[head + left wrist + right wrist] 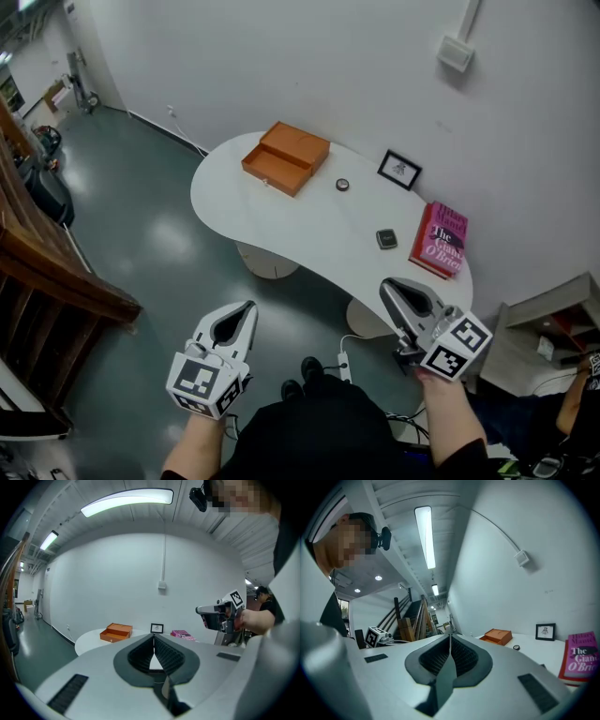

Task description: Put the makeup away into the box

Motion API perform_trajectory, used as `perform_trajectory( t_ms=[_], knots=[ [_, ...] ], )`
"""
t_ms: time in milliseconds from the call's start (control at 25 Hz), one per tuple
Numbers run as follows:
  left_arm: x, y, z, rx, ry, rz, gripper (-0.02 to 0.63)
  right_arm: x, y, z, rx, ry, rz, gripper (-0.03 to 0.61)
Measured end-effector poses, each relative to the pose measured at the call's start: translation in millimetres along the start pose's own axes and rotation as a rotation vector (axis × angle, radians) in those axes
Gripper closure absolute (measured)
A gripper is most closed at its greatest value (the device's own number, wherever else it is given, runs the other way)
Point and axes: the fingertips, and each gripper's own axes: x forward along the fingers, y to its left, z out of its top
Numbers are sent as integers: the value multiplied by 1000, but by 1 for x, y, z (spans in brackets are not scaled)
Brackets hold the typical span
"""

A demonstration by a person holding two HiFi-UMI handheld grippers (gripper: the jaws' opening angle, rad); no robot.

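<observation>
Curved white worktop (281, 220) against a white wall, on a grey floor (141, 234). Orange box (286, 157) lies open at its far left, with the round compact (342, 185) and dark compact (386, 238) to its right. Left gripper (247, 307) and right gripper (386, 287), both near, are closed and empty.

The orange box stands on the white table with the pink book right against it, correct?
No. The orange box stands on the white table, but the pink book lies at the table's opposite end, well apart from it; the head view shows this.
</observation>
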Motion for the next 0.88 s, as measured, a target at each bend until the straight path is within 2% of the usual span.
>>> perform_trajectory(
  t_ms=[240,600,880],
  knots=[
    [-10,-4,-22,-35,21,-46,601,-9,16,-17,5,28,-34,541],
    [-31,5,-25,-53,-18,-27,601,-4,49,-16,-39,44,-16,541],
    [-5,10,-24,-70,-33,-27,601,1,24,-13,-53,60,-39,541]
  ],
)
